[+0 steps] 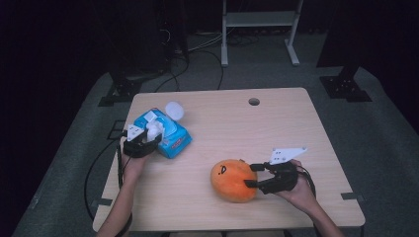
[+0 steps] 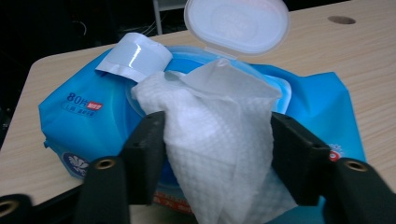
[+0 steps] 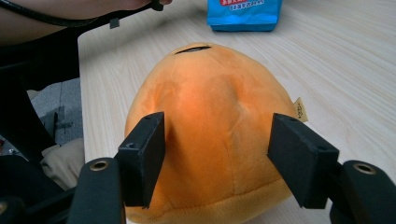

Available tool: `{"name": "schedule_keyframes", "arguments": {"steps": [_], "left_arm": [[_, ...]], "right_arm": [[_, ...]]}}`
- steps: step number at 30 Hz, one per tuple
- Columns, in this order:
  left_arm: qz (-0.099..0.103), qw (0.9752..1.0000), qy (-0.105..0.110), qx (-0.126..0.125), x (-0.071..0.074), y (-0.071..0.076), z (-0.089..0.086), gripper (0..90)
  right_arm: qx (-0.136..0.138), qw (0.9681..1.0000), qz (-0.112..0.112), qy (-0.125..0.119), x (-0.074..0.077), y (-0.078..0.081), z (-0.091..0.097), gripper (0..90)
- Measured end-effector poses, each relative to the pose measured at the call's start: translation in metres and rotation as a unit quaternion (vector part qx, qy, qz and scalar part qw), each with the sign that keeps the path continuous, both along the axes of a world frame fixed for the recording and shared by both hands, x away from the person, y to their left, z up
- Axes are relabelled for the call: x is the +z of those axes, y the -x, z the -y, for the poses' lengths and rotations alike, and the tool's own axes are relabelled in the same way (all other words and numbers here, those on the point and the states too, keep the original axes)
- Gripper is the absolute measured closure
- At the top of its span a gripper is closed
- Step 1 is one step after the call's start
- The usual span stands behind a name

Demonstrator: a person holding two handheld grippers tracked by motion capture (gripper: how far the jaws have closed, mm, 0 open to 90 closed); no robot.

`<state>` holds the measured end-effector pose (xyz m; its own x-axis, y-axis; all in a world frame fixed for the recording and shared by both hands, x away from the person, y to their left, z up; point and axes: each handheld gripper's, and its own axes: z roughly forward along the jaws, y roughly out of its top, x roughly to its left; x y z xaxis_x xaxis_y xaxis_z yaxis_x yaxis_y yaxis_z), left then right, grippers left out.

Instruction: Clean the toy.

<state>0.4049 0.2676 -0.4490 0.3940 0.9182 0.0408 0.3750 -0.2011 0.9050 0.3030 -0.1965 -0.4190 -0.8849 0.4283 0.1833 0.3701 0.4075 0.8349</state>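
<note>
We see the desk first, light wood, carrying everything. On its near right lies the orange plush toy, and our right gripper is clenched on it, both pads pressing into its sides. At the desk's left sits the blue wipes pack, its white lid flipped up. A white wipe stands out of the opening between the pads of our left gripper, which touch its sides.
</note>
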Motion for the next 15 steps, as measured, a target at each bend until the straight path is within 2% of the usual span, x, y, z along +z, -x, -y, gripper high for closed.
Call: {"name": "schedule_keyframes", "arguments": {"steps": [2, 4, 7, 11, 12, 14, 15], "left_arm": [[0.007, 1.0000, -0.001, 0.001, 0.0001, 0.0007, -0.0013, 50.6], [0.013, 0.9999, 0.001, 0.000, 0.0011, 0.0023, -0.0029, 66.3], [0.018, 0.9998, -0.005, -0.005, 0.0022, 0.0040, -0.0027, 81.4], [0.017, 0.9996, -0.001, -0.023, 0.0049, 0.0062, -0.0007, 85.9], [0.019, 0.9992, 0.015, -0.031, 0.0068, 0.0073, -0.0009, 86.2], [0.025, 0.9984, 0.033, -0.039, 0.0094, 0.0090, -0.0014, 86.8], [0.025, 0.9984, 0.033, -0.039, 0.0094, 0.0090, -0.0014, 86.9]], "right_arm": [[-0.001, 1.0000, -0.001, -0.002, -0.0003, -0.0001, -0.0004, 35.5], [0.000, 1.0000, 0.000, -0.003, -0.0005, 0.0001, -0.0006, 35.6], [0.001, 1.0000, -0.002, -0.002, -0.0008, 0.0005, -0.0004, 35.7], [0.001, 1.0000, -0.004, -0.005, -0.0020, -0.0003, 0.0011, 35.6], [0.001, 1.0000, -0.004, -0.007, -0.0024, -0.0006, 0.0011, 35.6], [0.002, 1.0000, -0.004, -0.006, -0.0027, -0.0005, 0.0006, 35.4], [0.001, 1.0000, -0.005, -0.004, -0.0026, -0.0002, 0.0003, 35.4]]}}
